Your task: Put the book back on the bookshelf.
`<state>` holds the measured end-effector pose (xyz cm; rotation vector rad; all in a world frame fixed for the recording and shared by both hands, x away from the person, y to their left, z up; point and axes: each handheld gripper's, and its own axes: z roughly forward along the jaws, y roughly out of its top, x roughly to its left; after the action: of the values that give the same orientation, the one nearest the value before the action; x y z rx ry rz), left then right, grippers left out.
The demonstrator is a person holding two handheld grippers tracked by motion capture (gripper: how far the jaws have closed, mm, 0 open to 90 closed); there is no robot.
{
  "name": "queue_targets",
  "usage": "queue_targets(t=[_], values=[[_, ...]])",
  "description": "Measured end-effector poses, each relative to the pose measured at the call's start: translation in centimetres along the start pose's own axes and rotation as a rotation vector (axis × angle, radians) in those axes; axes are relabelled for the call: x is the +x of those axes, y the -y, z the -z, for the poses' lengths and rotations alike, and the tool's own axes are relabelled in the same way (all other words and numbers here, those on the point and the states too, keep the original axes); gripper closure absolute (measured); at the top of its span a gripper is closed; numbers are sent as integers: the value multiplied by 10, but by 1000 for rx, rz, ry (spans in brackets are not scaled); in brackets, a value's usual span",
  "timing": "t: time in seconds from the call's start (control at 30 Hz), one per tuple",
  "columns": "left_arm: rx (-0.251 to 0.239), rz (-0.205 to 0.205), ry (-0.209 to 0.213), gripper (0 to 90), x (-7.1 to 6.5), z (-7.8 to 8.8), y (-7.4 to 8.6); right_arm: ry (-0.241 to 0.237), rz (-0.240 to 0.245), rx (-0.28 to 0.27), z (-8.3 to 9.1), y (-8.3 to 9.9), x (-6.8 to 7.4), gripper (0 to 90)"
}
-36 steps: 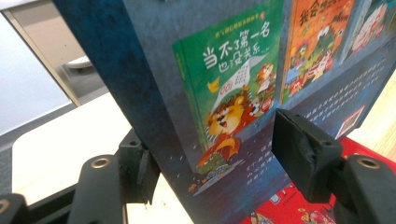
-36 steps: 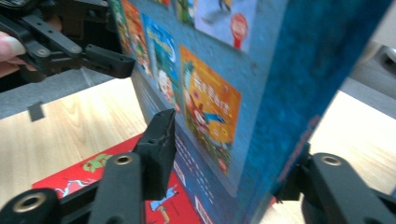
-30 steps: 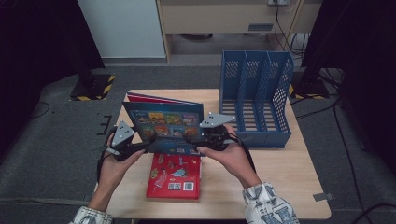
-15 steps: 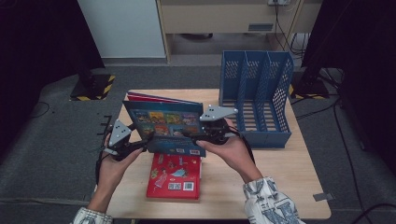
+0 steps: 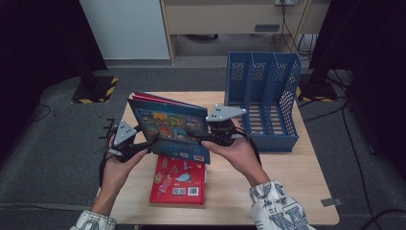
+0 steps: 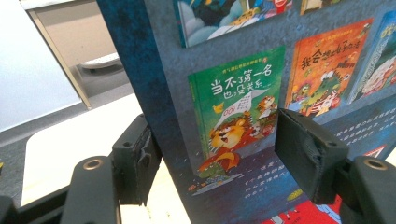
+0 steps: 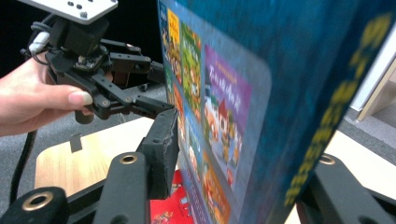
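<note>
High view: blue picture book (image 5: 170, 128) lifted clear of the wooden counter (image 5: 287, 184), tilted, back cover with small cover pictures facing the camera. Left gripper (image 5: 143, 146) clamped on its lower left edge, right gripper (image 5: 203, 139) at its right edge. Directly below, flat on the counter, a red picture book (image 5: 179, 181); behind the blue one, the edge of another red book (image 5: 148, 97). Blue magazine rack (image 5: 263, 98) with three slots standing at the far right of the counter, well apart from the held book.

Left gripper view: blue picture book (image 6: 261, 93) upright between the two black jaws, spine side against the left pad, right pad pressed on the back cover just beside a green thumbnail with a tiger. Grasping the book.

Right gripper view: blue picture book (image 7: 224, 107) seen edge-on, filling the gap between the jaws; left pad touching the printed cover, right jaw behind the other face, contact there not clear. Jaws just closing in on the book. Farther off, left gripper (image 7: 154, 105) held by a hand (image 7: 32, 100), pinching the same book.
</note>
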<state>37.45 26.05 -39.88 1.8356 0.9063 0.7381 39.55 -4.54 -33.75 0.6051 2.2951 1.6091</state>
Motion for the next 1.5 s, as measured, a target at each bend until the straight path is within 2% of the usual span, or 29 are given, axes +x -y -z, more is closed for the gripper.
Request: queue_targets(t=[0.27, 0.5, 1.0, 1.5], values=[[2, 11, 6, 316, 0, 1, -1, -20, -4, -23, 1, -17, -6, 513], [3, 15, 3, 312, 0, -1, -3, -39, -8, -50, -2, -26, -11, 547], [7, 10, 1, 310, -1, -3, -5, -67, -33, -73, -10, -29, -18, 621], [8, 10, 3, 317, -2, -4, -4, -89, -26, -78, -16, -22, -18, 664]])
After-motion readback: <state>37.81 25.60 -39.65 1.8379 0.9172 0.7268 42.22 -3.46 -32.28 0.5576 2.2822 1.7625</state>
